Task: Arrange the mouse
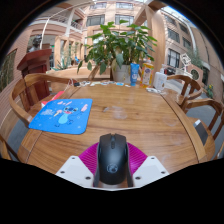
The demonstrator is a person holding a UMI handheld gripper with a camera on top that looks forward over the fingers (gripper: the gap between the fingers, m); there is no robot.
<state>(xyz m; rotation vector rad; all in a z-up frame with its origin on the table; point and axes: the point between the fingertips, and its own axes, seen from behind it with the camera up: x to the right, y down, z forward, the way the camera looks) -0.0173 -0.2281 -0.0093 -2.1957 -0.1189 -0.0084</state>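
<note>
Round wooden table (150, 115), viewed from its near edge. Left: wooden chair (22, 92) at the table's left edge, dark cabinet (33, 62) behind it. Blue mat (62, 115) lies on the table's left side, small white bits on it, too small to identify. Centre, near edge: black mouse (113, 158) sits between the fingers, pink pads (88, 157) hard against both its sides, so the gripper (113, 165) is clamped on the mouse. Can't tell if the mouse is touching the table. Far edge: potted plant (120, 48), bottles and small items just right of it. Right: another chair (192, 92) at the table's right edge. Windows behind everything.
</note>
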